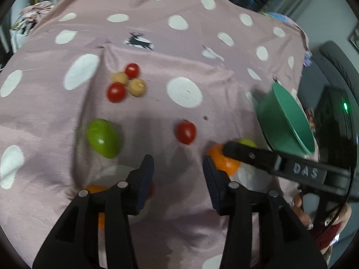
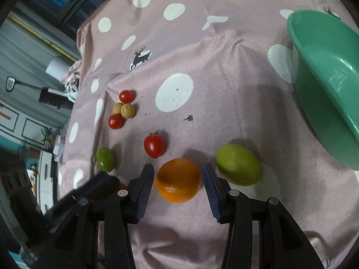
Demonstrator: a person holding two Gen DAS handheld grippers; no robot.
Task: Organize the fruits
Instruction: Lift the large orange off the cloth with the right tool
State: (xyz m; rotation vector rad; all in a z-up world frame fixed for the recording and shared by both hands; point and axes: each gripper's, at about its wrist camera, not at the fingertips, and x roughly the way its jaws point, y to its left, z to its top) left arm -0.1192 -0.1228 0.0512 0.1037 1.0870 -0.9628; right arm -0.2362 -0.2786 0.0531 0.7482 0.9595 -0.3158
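Note:
In the right wrist view my right gripper (image 2: 178, 174) is shut on an orange (image 2: 178, 180) that sits low over the pink spotted cloth, with a green fruit (image 2: 238, 164) just to its right. My left gripper (image 1: 178, 172) stands open with only cloth between its pads. A second orange (image 1: 96, 189) is partly hidden behind its left finger. A red tomato (image 1: 185, 132) and another green fruit (image 1: 103, 137) lie ahead of it. Farther off, two cherry tomatoes (image 1: 116, 92) and two tan longans (image 1: 137, 87) form a cluster. The teal bowl (image 2: 325, 85) stands on the right.
The cloth (image 1: 202, 44) covers the whole table and is creased near the fruit cluster. A small loose stem (image 2: 189, 118) lies on it. The table's far and left edges drop off to room furniture. A person's hand (image 1: 300, 210) shows at the lower right.

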